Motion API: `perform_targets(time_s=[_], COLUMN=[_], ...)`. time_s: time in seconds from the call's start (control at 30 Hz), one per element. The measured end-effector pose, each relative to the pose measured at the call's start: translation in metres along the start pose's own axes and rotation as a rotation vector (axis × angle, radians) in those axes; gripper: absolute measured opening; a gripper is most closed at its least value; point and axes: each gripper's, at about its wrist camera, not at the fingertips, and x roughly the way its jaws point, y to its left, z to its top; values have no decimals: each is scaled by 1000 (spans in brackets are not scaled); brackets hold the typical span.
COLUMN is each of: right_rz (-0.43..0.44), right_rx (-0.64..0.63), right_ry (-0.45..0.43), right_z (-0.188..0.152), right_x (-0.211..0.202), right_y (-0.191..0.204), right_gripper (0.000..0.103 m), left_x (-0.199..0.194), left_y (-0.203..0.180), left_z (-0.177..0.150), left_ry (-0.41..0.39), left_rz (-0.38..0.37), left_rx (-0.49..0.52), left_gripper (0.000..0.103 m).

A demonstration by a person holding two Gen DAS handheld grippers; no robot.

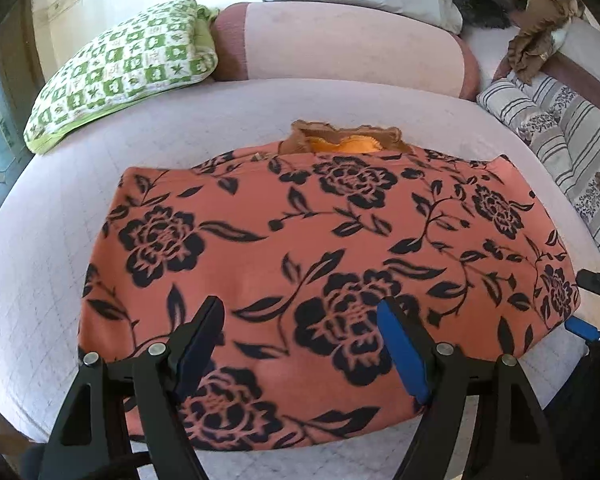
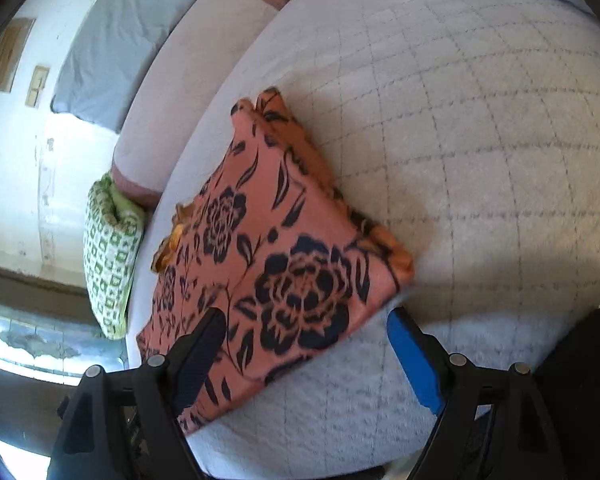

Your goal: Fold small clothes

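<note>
From the left wrist view, an orange garment printed with black flowers [image 1: 320,248] lies spread flat on a pale quilted bed [image 1: 52,272], its long side running left to right across the picture. The left claw [image 1: 300,344] hangs directly over the garment's near half, fingers spread wide with only cloth beneath them and nothing pinched. At the far right edge the tip of the right claw [image 1: 580,326] shows just beside the garment's right corner. A brown collar with an orange lining [image 1: 344,140] peeks out at the far edge. From the right wrist view, the same garment [image 2: 284,264] lies ahead and to the left, its nearest corner reaching in between the spread fingers of the right claw [image 2: 306,344], which grips nothing. The left claw looks better placed over the near hem, the right claw over the right-hand corner, so a fold away from the person seems likely next.
</note>
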Motion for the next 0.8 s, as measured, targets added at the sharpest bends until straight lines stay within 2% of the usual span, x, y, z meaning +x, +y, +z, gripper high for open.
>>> perform_targets(time_s=[0.17,0.3,0.4,0.5,0.53,0.63,0.7,0.8], right_rz=[-22,-13,10,-52,-59,-38,4,-27], right_rx=[32,29,21,-23,-14,-15,-36,-113], right_ry=[-19,-37,-62,-65,-49,-59,-81,-91], right_z=[9,12,16,19,21,25,28,28], right_x=[2,2,-5,0,5,2,-3,-1], right_y=[-3,1,4,7,4,8,15,24], right_gripper=[85,86,86,86,86,87,86,86], left_x=[7,33,23,9,11,37,29,9], left_y=[-11,-19,-22,-23,-26,-30,-34,-31], left_z=[5,-2,2,8,8,-1,1,11], left_ry=[2,73,46,-22,-19,69,48,-24], left_rz=[-9,15,10,-17,-13,-2,11,-64], left_rx=[13,60,71,53,67,105,116,57], left_gripper=[79,80,80,80,80,82,82,82])
